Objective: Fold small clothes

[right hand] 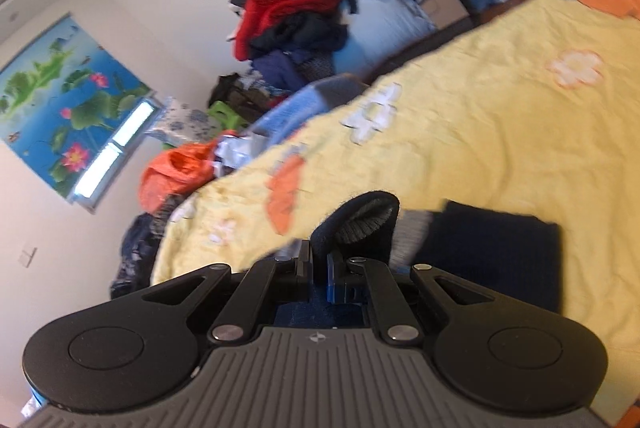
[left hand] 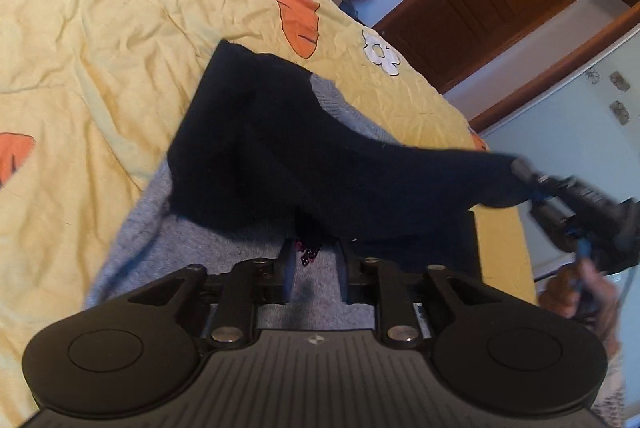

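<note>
Dark navy garment (left hand: 280,148) lies partly on the grey cloth (left hand: 208,252) on the bed (left hand: 100,48), and one end of it is lifted and stretched toward my right side. My right gripper (right hand: 319,264) is nearly closed and pinches this lifted edge, while my left gripper (left hand: 314,268) is partly open just over the near edge and holds nothing that I can see. I judge I am in the middle of a fold: next I should carry the held edge across the garment, lay it flat with edges matching, then release.
</note>
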Demonstrator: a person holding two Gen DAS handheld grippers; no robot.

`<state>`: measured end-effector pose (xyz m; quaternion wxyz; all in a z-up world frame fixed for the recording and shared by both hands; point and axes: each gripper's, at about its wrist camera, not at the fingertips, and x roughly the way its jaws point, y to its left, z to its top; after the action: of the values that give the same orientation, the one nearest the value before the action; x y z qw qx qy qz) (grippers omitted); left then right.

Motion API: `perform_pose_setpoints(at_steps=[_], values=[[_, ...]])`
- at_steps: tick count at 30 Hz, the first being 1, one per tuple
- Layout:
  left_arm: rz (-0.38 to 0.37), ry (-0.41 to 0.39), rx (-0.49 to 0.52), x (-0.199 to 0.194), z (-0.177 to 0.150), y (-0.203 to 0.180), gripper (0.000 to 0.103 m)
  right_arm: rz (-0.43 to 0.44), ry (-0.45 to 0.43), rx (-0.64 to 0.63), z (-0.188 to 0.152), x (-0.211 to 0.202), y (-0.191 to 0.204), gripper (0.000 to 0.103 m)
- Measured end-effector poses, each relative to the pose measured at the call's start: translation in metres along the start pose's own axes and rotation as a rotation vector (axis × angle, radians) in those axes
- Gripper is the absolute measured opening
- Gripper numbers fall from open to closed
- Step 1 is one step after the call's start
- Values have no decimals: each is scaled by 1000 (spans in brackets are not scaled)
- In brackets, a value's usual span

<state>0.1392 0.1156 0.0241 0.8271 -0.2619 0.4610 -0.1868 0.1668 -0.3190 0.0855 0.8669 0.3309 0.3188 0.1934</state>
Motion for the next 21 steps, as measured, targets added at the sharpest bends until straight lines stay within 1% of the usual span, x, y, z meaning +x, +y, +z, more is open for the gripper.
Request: perform_pose_setpoints(at_steps=[1, 2, 3, 4, 5, 6, 7, 8, 9, 10, 11, 12, 13, 14, 15, 16, 18, 19, 21], values=[[14, -15, -9, 5, 1, 3, 34, 18, -11, -1, 4, -3, 7, 12], [30, -44, -15, 8, 3, 7, 44, 29, -22, -2, 7, -6, 14, 12], [34, -62, -39, 10, 4, 12, 49, 34, -36, -8, 10, -10, 19, 12], [5, -63, -89, 9, 6, 22, 52, 38, -51, -13, 14, -15, 22, 12], [-41, -76, -125, 5, 7, 30, 52, 39, -60, -19, 17, -18, 24, 12], [-51, -117, -139, -4, 7, 36, 52, 30, -59, -30, 21, -21, 25, 12], [-36, -174, -158, -17, 8, 43, 52, 15, -54, -43, 23, -21, 25, 12], [-52, -228, -194, -29, 10, 51, 52, 0, -48, -50, 22, -21, 21, 12], [-92, -272, -230, -39, 12, 59, 52, -8, -39, -51, 20, -21, 17, 12], [-132, -284, -252, -43, 18, 65, 58, -13, -26, -48, 17, -21, 12, 12], [-182, -259, -260, -40, 28, 67, 60, -21, -19, -43, 13, -20, 6, 12], [-217, -238, -268, -36, 36, 67, 60, -29, -14, -35, 8, -19, 0, 12], [-215, -229, -262, -32, 43, 63, 62, -34, -6, -22, 4, -18, -6, 12], [-167, -211, -226, -26, 53, 55, 77, -33, 2, -7, -2, -17, -13, 12], [-93, -195, -179, -20, 61, 46, 84, -37, 0, 4, -8, -17, -18, 13], [-17, -189, -135, -13, 67, 38, 92, -47, 2, 7, -13, -18, -23, 16], [152, -150, -30, 6, 79, 24, 93, -57, 17, 26, -23, -18, -33, 16], [210, -133, 14, 16, 82, 20, 93, -57, 19, 33, -27, -18, -38, 16], [266, -99, 109, 34, 82, 15, 92, -64, 33, 29, -35, -16, -43, 16]])
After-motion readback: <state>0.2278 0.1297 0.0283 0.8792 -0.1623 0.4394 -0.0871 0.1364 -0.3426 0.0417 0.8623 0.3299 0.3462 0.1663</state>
